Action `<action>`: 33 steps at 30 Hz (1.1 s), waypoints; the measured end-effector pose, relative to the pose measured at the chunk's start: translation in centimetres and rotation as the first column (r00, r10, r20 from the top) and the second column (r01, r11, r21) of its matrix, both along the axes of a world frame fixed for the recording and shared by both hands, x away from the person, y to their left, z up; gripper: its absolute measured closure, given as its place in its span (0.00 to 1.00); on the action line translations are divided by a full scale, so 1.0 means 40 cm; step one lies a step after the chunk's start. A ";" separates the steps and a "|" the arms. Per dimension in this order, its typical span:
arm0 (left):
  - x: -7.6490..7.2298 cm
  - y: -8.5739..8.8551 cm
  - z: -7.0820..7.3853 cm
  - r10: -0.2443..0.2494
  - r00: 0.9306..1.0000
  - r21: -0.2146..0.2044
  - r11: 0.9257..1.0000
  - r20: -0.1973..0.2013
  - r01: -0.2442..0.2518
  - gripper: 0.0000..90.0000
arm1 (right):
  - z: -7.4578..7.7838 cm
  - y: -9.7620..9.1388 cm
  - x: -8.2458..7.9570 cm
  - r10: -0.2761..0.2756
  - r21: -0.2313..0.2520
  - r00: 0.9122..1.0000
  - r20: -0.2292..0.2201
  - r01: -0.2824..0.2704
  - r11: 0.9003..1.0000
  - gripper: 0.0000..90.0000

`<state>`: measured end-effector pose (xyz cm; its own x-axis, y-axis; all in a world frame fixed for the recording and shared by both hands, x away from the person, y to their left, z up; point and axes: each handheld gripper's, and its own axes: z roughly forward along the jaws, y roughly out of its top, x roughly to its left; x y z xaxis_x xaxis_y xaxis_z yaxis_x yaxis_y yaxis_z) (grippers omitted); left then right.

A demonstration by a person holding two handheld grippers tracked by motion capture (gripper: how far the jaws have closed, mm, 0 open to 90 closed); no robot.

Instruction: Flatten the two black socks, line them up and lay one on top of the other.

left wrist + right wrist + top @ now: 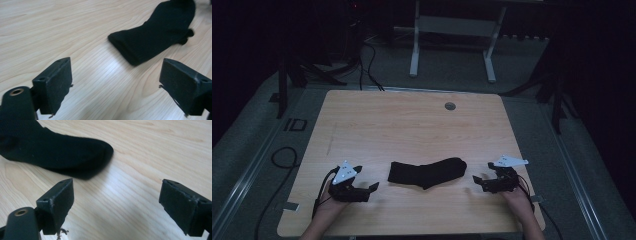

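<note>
A black sock (428,172) lies flat near the table's (412,120) front edge, between both grippers and touching neither. The left gripper (371,187), at the sock's nine o'clock, rests low in an upturned hand with jaws apart. The right gripper (477,180), at three o'clock, points inward, jaws wide and empty.
</note>
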<state>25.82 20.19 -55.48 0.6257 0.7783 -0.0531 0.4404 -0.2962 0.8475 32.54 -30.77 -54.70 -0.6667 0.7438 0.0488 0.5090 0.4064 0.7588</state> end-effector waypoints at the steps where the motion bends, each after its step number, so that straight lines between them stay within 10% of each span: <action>1: -0.004 0.007 0.000 0.009 1.000 0.002 1.000 0.005 -0.009 0.12 | -0.002 -0.006 -0.003 -0.006 0.001 1.000 -0.004 0.006 1.000 0.14; 33: -0.090 0.132 -0.048 0.161 0.986 -0.044 0.986 -0.031 -0.162 0.08 | -0.016 -0.155 -0.087 -0.199 0.023 0.980 0.031 0.198 0.980 0.15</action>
